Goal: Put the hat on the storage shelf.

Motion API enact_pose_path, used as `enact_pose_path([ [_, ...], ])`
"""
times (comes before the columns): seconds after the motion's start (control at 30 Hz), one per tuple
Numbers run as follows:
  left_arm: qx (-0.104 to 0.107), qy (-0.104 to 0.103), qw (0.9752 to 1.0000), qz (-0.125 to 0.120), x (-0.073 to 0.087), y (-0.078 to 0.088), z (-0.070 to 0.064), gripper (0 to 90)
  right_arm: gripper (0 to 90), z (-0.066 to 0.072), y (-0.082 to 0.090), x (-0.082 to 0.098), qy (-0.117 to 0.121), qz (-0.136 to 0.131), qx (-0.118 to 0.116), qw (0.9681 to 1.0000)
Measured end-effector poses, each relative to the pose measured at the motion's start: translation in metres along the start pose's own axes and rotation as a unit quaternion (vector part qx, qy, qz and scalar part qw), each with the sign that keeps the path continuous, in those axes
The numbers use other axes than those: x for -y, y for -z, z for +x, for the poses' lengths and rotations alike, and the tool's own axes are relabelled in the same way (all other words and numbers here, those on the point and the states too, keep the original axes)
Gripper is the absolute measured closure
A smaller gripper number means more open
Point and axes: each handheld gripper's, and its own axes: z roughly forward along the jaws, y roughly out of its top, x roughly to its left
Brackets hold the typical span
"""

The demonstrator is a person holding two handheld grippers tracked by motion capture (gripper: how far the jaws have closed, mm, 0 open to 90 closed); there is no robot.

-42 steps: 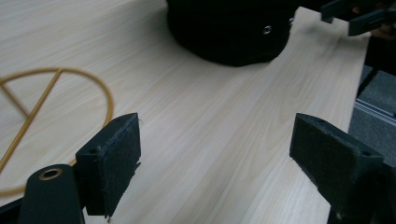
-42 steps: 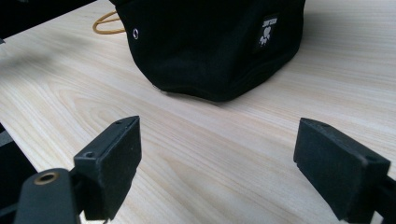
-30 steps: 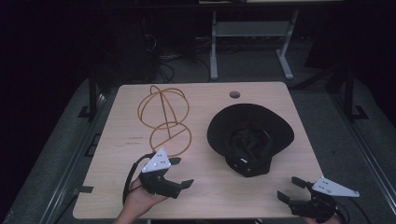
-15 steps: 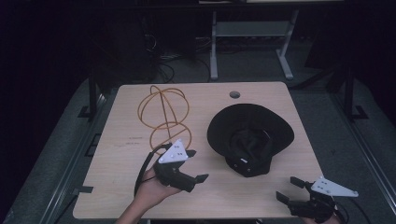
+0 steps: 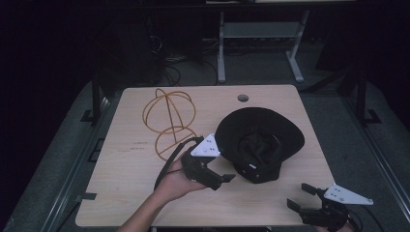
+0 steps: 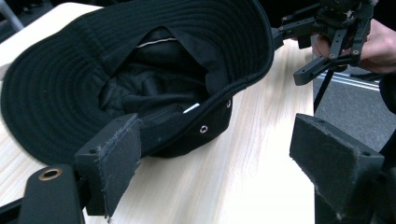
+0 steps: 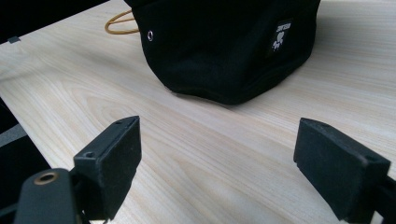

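Bare table (image 5: pixel 121 183) flanks hat (image 5: pixel 261 140); left claw (image 5: pixel 220 180) gapes beside its brim.

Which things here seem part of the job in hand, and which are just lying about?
Likely in play:
black hat, lying brim up
left gripper, open, right beside the hat
right gripper, open, aimed at the hat
wire hat stand, probably

Just there:
table
hole in the tabletop

Dim room, table (image 5: pixel 125 169) lit from above; near gripper pads soft-focused.
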Motion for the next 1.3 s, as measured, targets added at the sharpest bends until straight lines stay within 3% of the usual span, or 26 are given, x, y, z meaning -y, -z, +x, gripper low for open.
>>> enact_pose_path([
  [0.27, 0.012, -0.021, 0.9989, 0.041, -0.007, -0.027, 0.01, 16.3, 14.6, -0.001, 0.001, 0.0, 0.002, 0.0, 0.001, 1.0],
  [0.33, 0.009, -0.039, 0.9974, 0.059, -0.007, -0.033, 0.011, 17.0, 14.6, -0.002, 0.001, -0.001, 0.002, 0.001, 0.002, 1.0],
  [0.4, 0.011, -0.043, 0.9962, 0.075, -0.007, -0.04, 0.015, 17.9, 14.5, -0.002, 0.001, 0.0, 0.001, 0.002, 0.002, 1.0],
  [0.53, 0.003, -0.055, 0.9932, 0.102, -0.005, -0.051, 0.022, 30.4, 14.6, -0.004, 0.001, 0.0, 0.0, 0.002, 0.0, 1.0],
  [0.67, 0.006, -0.058, 0.9943, 0.089, -0.002, -0.054, 0.025, 52.6, 14.6, -0.003, 0.0, 0.0, 0.003, 0.002, -0.001, 1.0],
  [0.83, 0.013, -0.067, 0.9946, 0.078, -0.001, -0.053, 0.022, 68.7, 14.6, -0.002, -0.002, -0.001, 0.001, 0.002, -0.003, 1.0],
  [1.13, 0.037, -0.071, 0.9952, 0.056, -0.007, -0.053, 0.011, 81.8, 14.6, 0.007, -0.01, -0.007, 0.005, 0.001, -0.008, 1.0],
  [1.3, 0.051, -0.053, 0.997, 0.023, -0.012, -0.049, 0.008, 84.8, 14.6, 0.012, -0.01, -0.013, 0.014, -0.007, -0.008, 0.9998],
])
